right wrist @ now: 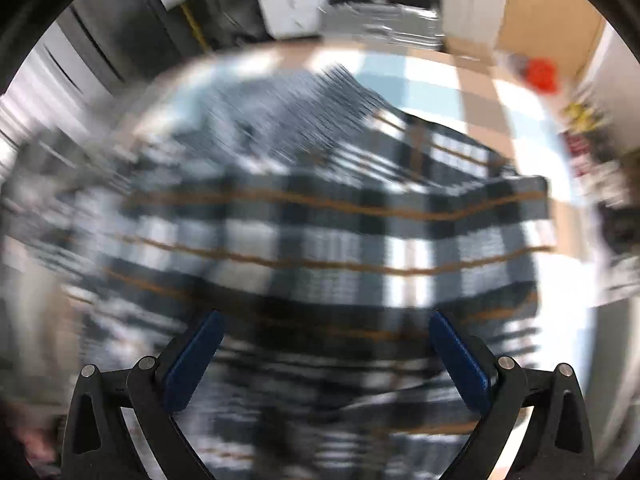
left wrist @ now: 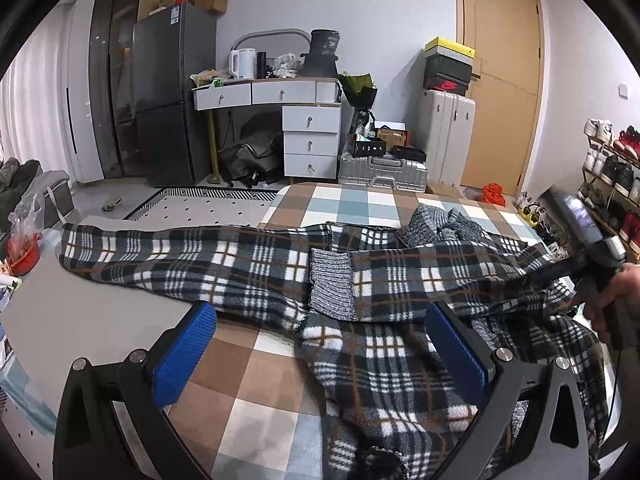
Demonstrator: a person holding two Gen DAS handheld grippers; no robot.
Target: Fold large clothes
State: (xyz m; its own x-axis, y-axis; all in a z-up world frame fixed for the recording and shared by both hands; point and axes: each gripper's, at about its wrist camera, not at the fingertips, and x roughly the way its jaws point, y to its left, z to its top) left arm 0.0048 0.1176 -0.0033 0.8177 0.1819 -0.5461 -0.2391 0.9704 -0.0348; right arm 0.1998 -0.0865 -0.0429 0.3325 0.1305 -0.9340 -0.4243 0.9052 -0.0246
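My left gripper (left wrist: pixel 320 344) hangs wide open and empty just above the near hem of the plaid jacket (left wrist: pixel 400 280), which lies spread on the checked bed cover (left wrist: pixel 240 368). One sleeve (left wrist: pixel 160 256) runs off the bed's left edge; its weight could, I judge, drag the fold askew. The other sleeve, with its grey cuff (left wrist: pixel 332 284), is laid across the jacket. A suitcase (left wrist: pixel 384 170) stands beyond the bed.

My right gripper (right wrist: pixel 324 356) is also wide and empty over the jacket; the picture is badly smeared, so a hasty pinch might catch two layers.
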